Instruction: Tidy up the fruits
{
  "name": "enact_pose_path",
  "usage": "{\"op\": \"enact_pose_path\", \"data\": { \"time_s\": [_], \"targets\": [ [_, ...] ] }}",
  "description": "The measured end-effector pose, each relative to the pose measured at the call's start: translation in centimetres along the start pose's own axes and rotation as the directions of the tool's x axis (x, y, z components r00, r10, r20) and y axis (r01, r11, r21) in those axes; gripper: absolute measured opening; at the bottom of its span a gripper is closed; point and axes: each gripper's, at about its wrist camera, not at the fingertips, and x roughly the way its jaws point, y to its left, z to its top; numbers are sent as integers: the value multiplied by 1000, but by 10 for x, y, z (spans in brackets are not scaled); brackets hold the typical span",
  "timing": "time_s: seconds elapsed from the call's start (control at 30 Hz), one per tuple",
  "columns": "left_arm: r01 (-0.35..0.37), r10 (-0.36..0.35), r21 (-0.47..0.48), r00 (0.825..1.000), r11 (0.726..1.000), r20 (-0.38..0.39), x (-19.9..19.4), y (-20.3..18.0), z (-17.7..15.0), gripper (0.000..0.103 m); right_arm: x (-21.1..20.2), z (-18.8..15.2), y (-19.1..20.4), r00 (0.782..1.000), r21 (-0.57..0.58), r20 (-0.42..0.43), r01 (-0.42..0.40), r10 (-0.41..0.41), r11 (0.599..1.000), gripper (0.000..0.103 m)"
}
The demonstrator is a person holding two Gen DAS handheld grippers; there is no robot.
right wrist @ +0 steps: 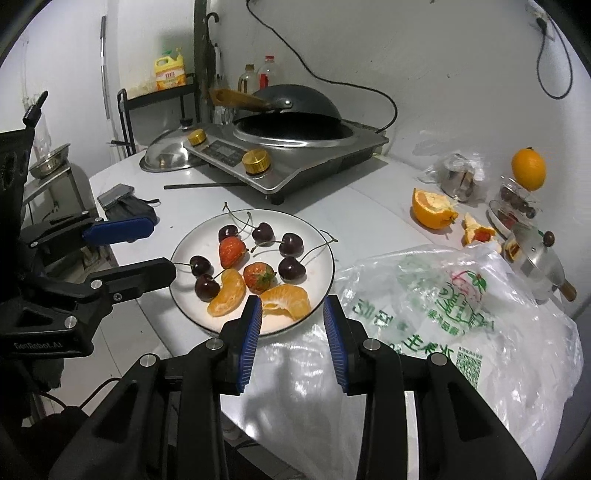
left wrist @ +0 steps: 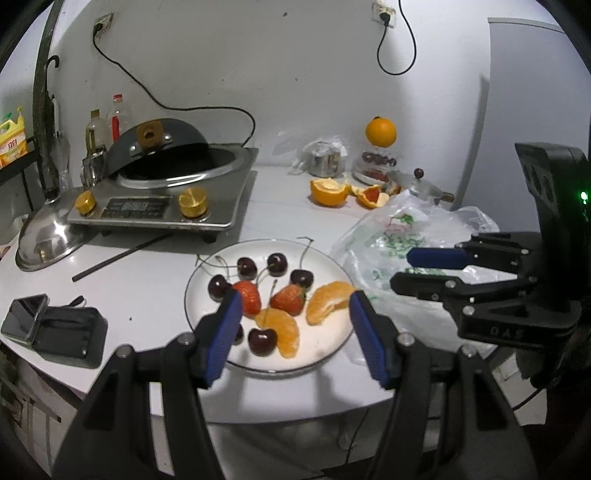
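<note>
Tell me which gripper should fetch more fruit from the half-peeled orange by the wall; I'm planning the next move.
Probably the right gripper. It sits on the plastic bag side, nearer the half-peeled orange, with empty jaws. The left gripper hangs over the white plate and would have to cross over.

White counter [right wrist: 332,206] w/ a round front edge. Wall [left wrist: 295,74] behind is white, a bit dirty w/ small marks. Two plug sockets up on the wall, one top left [left wrist: 103,22], one top right [left wrist: 384,11], each w/ a black cord [left wrist: 166,103] hanging down. Dark pole [right wrist: 201,55] stands past the counter's back left corner, next to a black wire shelf [right wrist: 155,96]. Tall white panel [left wrist: 532,110] at the right edge. Light is dim & cool; shadows under the front edge.
</note>
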Motion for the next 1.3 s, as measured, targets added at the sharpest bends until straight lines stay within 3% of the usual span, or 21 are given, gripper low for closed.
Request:
{"op": "enact_pose_path", "data": {
  "time_s": [0.23,0.37,0.6,0.77,0.9,1.17,1.3],
  "targets": [
    [-1,1,9,1000,1000,13,-17,-18,2,63,-28,-11,-3,999,25,35,21,-21,999,38],
    [3,-4,6,999,1000,51,-32,-27,6,84,-46,-16,-6,997,40,63,38,-41,998,42],
    [10,-13,33,995,999,99,-59,-45,16,85,-87,-22,-9,987,77,136,78,-88,994,44],
    [29,-32,27,988,999,149,-81,-57,23,98,-123,-25,-11,973,124,201,94,-117,988,53],
    [13,-18,35,985,999,171,-94,-66,28,99,-150,-28,-11,958,151,240,123,-157,981,61],
    [-42,27,60,972,997,232,-123,-82,46,99,-189,-31,-15,928,202,297,171,-226,964,63],
    [-46,23,80,964,996,266,-136,-91,56,99,-205,-30,-17,911,221,330,181,-248,958,75]
  ]
}}
